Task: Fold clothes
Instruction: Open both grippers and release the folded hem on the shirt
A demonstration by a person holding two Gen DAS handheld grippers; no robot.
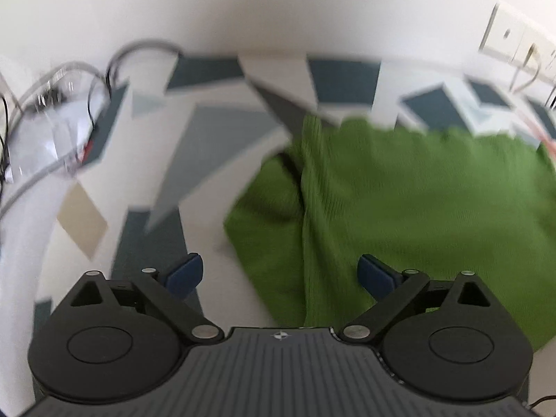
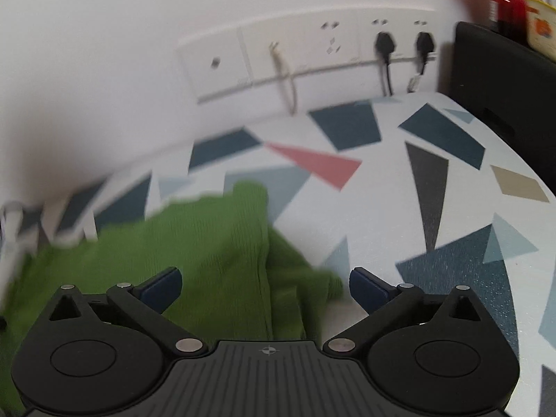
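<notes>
A green knitted garment (image 1: 399, 187) lies on a table with a white cloth of dark geometric shapes (image 1: 208, 132). In the left wrist view it fills the right half, with a folded flap along its left edge. My left gripper (image 1: 280, 272) hovers open above that left edge, nothing between its blue pads. In the right wrist view the same garment (image 2: 194, 239) lies at the lower left, a folded strip running down its right side. My right gripper (image 2: 266, 286) stands open over that right edge, its fingers holding nothing. Both views are blurred.
Loose cables and a clear plastic item (image 1: 52, 121) sit at the table's far left. Wall sockets with plugged-in black plugs (image 2: 385, 43) line the wall behind. A black box (image 2: 500, 80) stands at the right, beyond the table's edge (image 2: 521, 160).
</notes>
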